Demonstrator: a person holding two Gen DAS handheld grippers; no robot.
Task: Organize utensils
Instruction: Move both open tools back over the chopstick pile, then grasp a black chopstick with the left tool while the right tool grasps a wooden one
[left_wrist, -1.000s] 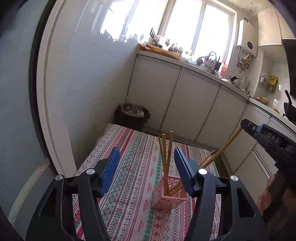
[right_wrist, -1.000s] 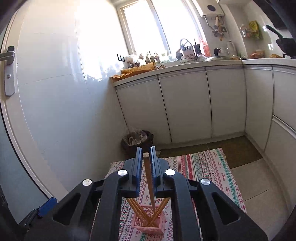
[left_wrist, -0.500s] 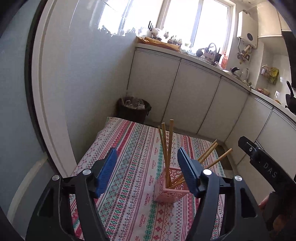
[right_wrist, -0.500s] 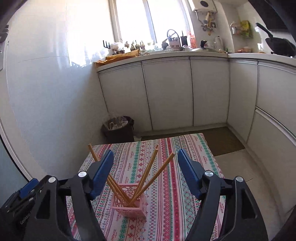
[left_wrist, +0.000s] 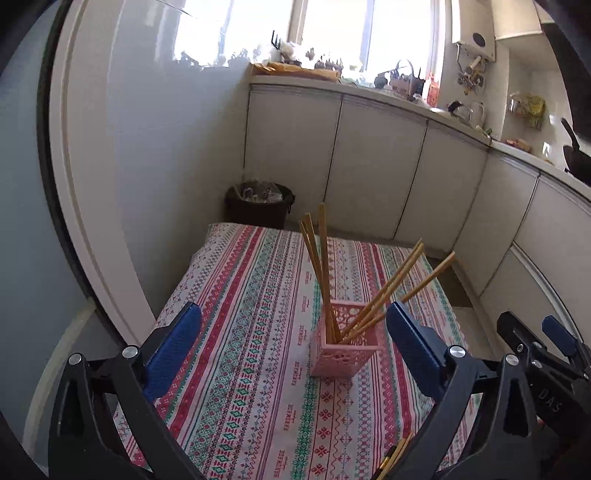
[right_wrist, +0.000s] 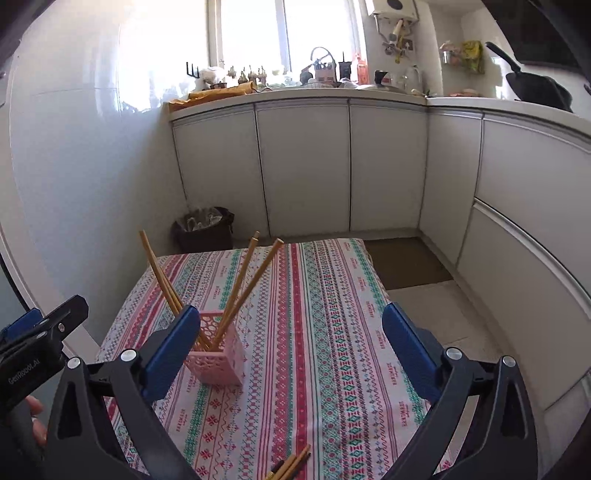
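Six wooden chopsticks (left_wrist: 325, 273) are seen standing in the pink perforated holder (left_wrist: 341, 354), which rests on the striped patterned tablecloth (left_wrist: 251, 332) about midway along the table: three lean together toward the far left and three lean out toward the right. In the right wrist view the same holder (right_wrist: 218, 354) is found left of centre, partly hidden behind the left blue pad of the right gripper (right_wrist: 291, 347), and the sticks (right_wrist: 240, 291) are shown fanned the same way. That much of the sorting can be judged done. More chopsticks (right_wrist: 290, 463) are still lying flat on the cloth at the near edge of the table, seen only in part at the bottom of both views (left_wrist: 397, 456), with dark tips on some of them; how many are left cannot be told, since they are cut off by the frame. These are judged to be the remaining work. The left gripper (left_wrist: 293, 339) is held with its jaws wide apart and nothing between the pads, the holder merely being framed beyond them; its jaws have just been opening. The right gripper is likewise spread wide and empty, and its jaws have also just been opening, with no stick between them now. The next pick-up has not yet begun.
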